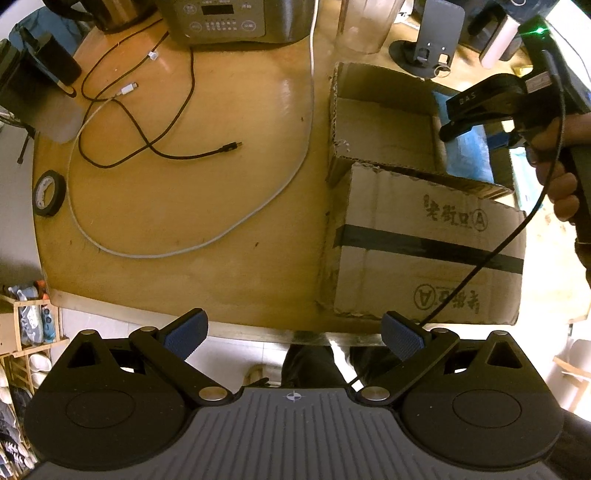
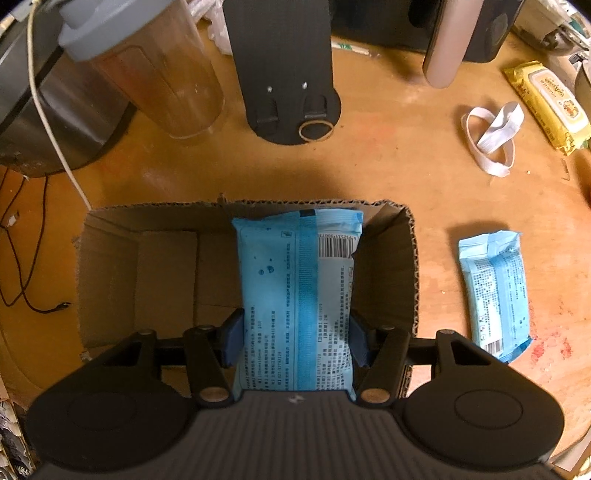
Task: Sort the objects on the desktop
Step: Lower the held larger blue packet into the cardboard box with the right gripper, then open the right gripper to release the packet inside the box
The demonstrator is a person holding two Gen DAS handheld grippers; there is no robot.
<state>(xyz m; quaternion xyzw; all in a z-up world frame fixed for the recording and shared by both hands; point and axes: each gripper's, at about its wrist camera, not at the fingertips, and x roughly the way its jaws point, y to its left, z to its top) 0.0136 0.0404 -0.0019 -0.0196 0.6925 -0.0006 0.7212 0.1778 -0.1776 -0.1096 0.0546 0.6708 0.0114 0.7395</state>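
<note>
My right gripper point(image 2: 295, 339) is shut on a blue wet-wipe pack point(image 2: 295, 288) and holds it over the open cardboard box point(image 2: 147, 266). In the left wrist view the same box point(image 1: 424, 236) stands at the table's right with one flap out, and the right gripper point(image 1: 480, 110) hovers above its far side with the blue pack point(image 1: 467, 147) under it. My left gripper point(image 1: 295, 336) is open and empty at the table's near edge. A second blue pack point(image 2: 495, 291) lies on the table right of the box.
Black and white cables point(image 1: 147, 147) and a roll of black tape point(image 1: 50, 192) lie left of the box. A cooker point(image 1: 229, 18), a clear jug point(image 2: 155, 74), a black stand point(image 2: 291, 74), a white strap point(image 2: 495, 136) and a yellow wipes pack point(image 2: 546, 103) stand behind.
</note>
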